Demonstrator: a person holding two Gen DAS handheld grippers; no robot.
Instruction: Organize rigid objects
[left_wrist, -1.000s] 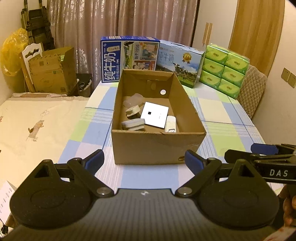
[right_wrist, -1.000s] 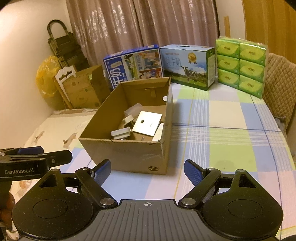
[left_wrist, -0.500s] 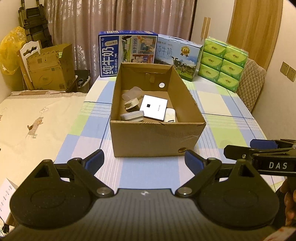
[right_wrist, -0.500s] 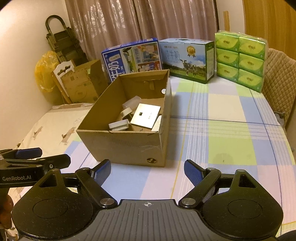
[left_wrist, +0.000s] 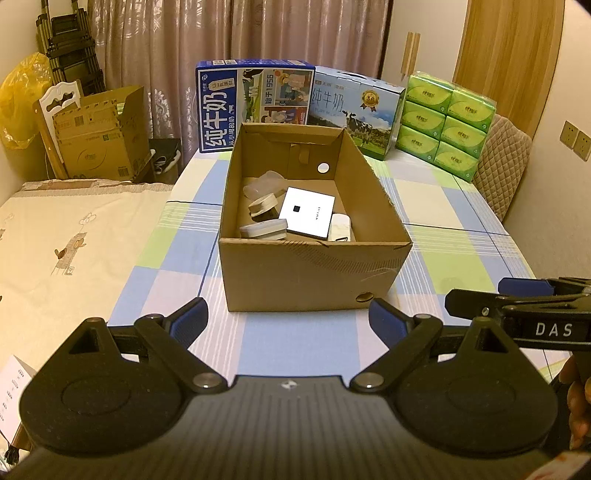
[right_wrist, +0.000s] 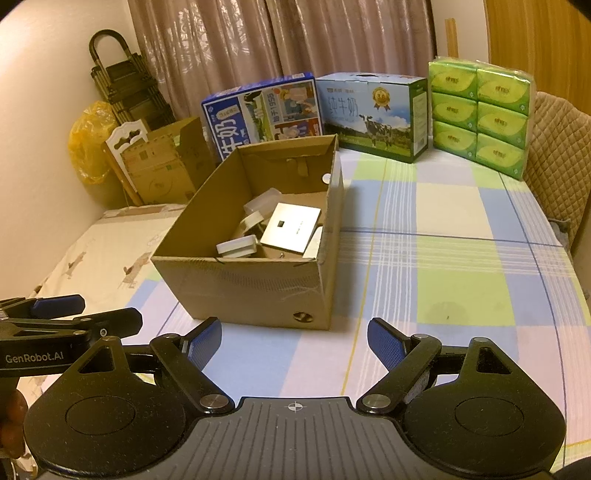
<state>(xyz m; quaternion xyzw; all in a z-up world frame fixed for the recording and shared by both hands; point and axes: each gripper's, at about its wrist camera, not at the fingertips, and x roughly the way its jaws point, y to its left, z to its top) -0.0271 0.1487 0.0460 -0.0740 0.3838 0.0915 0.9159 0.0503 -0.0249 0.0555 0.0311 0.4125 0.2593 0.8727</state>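
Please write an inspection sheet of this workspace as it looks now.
Surface: table under a checked cloth.
Job's things: open cardboard box holding a white square panel and several small pale items.
Clutter: two milk cartons, green tissue packs at the far edge.
Grippers: left gripper and right gripper both open, empty, short of the box.
Cables: nothing seen.
Surroundings: curtain, second carton, yellow bag, padded chair.

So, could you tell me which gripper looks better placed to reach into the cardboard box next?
Probably the left gripper: open and empty, it faces the cardboard box head-on. The right gripper, also open, sits off the box's right corner.
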